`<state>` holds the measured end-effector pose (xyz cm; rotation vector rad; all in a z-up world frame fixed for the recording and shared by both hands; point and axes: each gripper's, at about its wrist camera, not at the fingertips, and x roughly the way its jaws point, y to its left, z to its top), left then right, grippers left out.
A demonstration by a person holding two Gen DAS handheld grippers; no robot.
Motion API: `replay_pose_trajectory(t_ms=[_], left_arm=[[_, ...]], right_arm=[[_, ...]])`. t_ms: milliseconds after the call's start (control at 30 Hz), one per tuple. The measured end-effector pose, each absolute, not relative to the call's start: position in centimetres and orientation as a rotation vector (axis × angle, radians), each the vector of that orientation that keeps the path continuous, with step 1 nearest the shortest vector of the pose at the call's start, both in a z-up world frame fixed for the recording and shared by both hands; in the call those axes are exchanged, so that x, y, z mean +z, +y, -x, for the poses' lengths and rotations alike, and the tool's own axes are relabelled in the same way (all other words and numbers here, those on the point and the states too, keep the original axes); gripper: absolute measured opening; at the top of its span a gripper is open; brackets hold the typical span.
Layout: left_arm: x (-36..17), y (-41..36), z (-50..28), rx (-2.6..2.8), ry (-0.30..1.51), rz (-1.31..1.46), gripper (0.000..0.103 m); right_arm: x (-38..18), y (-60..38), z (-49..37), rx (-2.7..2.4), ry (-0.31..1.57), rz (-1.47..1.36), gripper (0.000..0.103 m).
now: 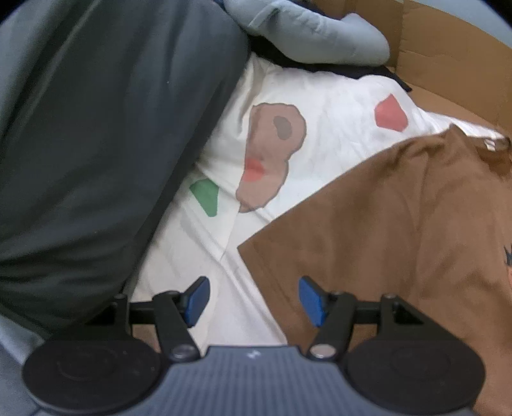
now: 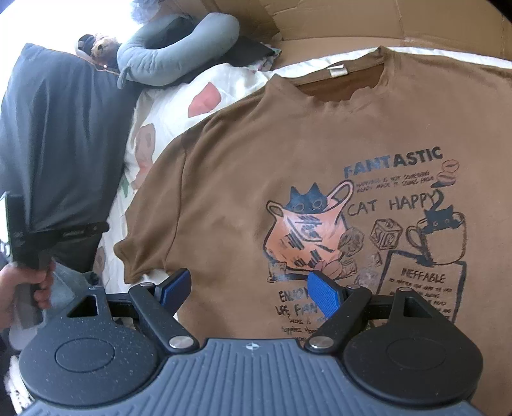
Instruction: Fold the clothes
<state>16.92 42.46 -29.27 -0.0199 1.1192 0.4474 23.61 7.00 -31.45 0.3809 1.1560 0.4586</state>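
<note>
A brown T-shirt (image 2: 288,166) with a cat print lies flat, front up, on a white quilt (image 2: 166,105), collar at the far end. My right gripper (image 2: 252,292) is open and empty, hovering over the shirt's lower left part beside the left sleeve (image 2: 144,249). In the left wrist view, my left gripper (image 1: 254,300) is open and empty above the quilt (image 1: 320,105), right at the corner of the brown shirt (image 1: 400,230). The left gripper's body and the hand holding it also show at the left edge of the right wrist view (image 2: 22,236).
A dark grey pillow (image 1: 112,128) lies left of the shirt. A light blue neck pillow (image 2: 169,51) and a stuffed toy (image 2: 99,48) sit at the far end. Cardboard walls (image 2: 352,22) stand behind the shirt.
</note>
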Motion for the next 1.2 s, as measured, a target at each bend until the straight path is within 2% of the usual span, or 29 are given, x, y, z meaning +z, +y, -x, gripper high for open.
replay_pose_trajectory(t_ms=[567,667,733,867,1033,1200], left_arm=[[-32.6,44.2,-18.8,0.46,1.043,0.043,0.064],[-33.2,45.2,-18.7,0.476,1.02,0.063,0.059],[-33.6,45.8,-18.7,0.486,1.009,0.071,0.048],[-34.7,46.9,-18.8,0.493,0.993,0.089,0.041],[-35.4,47.3,-19.1,0.467,0.968,0.097,0.022],[-36.4,47.1,-19.4,0.465,0.994,0.09,0.022]], right_arm=[[-32.2,7.2,-25.0,0.474,1.16,-0.393,0.085],[-32.0,7.0,-25.4,0.472,1.155,-0.41,0.085],[-32.1,6.7,-25.7,0.47,1.173,-0.458,0.085],[-31.7,6.5,-26.3,0.47,1.162,-0.5,0.085],[-32.1,6.7,-26.9,0.456,1.172,-0.491,0.085],[-32.6,7.1,-27.5,0.457,1.185,-0.488,0.085]])
